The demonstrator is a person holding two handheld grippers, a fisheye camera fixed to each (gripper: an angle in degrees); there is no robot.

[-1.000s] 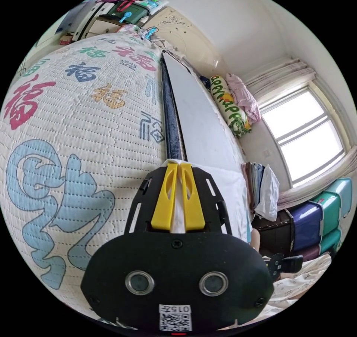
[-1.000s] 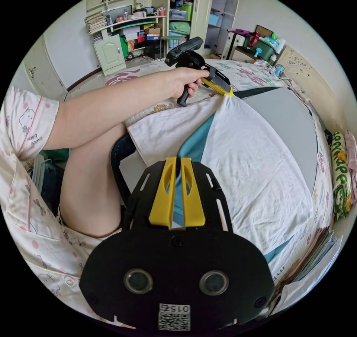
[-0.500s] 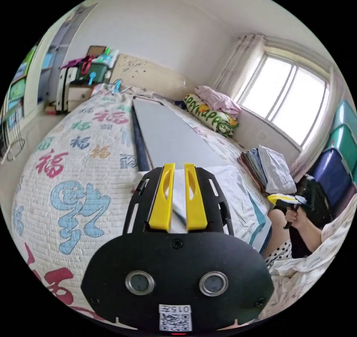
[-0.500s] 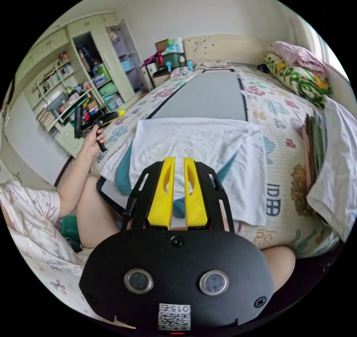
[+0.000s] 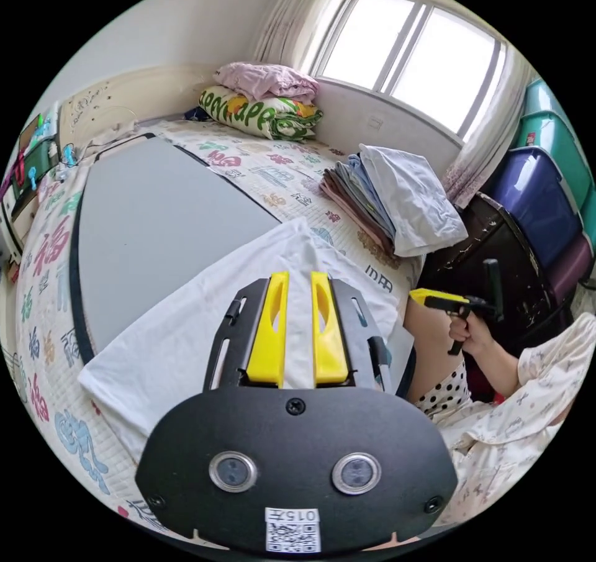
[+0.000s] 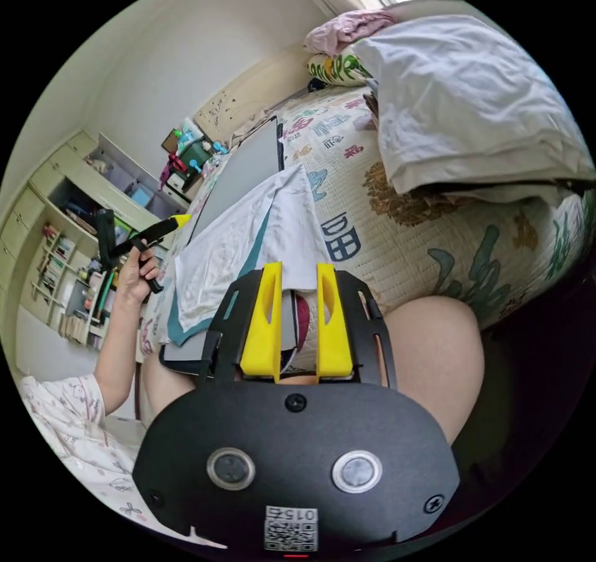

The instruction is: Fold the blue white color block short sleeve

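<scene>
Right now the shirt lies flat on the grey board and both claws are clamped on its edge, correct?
Not quite. The shirt does lie on the grey board, but the left gripper view shows both the left claw and right claw off the cloth.

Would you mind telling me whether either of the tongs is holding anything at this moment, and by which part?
Nothing is held. The left tongs and the right tongs are both open and apart from the shirt, which lies on the bed.
</scene>
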